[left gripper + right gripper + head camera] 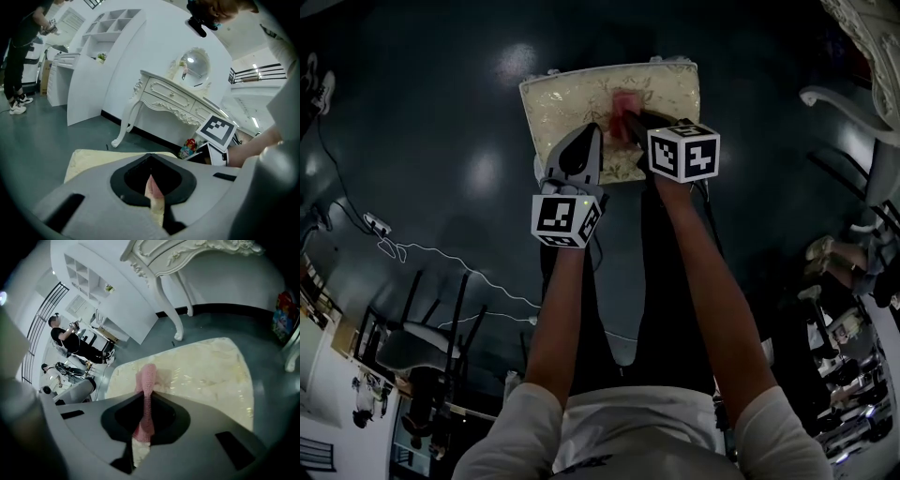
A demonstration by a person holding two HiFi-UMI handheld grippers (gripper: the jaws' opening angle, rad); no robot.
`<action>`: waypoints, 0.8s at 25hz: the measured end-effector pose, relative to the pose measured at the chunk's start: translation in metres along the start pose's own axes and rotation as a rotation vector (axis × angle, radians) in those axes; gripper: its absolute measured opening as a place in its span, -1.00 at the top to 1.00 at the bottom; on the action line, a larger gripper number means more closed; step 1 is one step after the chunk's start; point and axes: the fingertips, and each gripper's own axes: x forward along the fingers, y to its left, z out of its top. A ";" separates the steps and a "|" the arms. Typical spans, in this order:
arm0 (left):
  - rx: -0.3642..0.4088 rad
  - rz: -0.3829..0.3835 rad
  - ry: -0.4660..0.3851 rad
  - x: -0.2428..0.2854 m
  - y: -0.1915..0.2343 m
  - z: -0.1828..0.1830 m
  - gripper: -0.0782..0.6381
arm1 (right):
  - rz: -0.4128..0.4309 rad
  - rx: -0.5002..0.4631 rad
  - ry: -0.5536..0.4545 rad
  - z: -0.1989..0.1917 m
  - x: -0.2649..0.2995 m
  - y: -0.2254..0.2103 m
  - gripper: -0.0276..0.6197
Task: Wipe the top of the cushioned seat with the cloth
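One square cushioned seat [567,98] with a cream, gold-patterned fabric top stands on the dark glossy floor [431,122], and both hand-held grippers meet over its near half. One pink knitted cloth [626,101] lies on the cushion top, near the middle of the seat. The right gripper [630,122] has its two jaws closed on this cloth; in the right gripper view a pink fold [146,380] rises from between them, with the cushion [211,376] spread beyond. The left gripper [591,136], just beside it, also has its jaws drawn close, pinching a thin pink sliver [152,186] that appears to be an edge of the same cloth. Each gripper carries one black-and-white marker cube, two in all. Behind the seat [89,159], the left gripper view shows one ornate white dressing table [173,101] bearing one oval mirror [194,65].
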 end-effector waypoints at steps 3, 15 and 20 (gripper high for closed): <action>0.001 -0.017 0.005 0.013 -0.020 -0.003 0.74 | -0.028 0.016 -0.019 0.002 -0.024 -0.030 0.84; 0.006 -0.084 0.012 0.039 -0.069 -0.010 0.74 | -0.216 0.061 -0.074 -0.001 -0.089 -0.135 0.84; 0.016 -0.085 0.005 0.030 -0.059 -0.005 0.74 | -0.255 0.091 -0.095 -0.003 -0.090 -0.141 0.84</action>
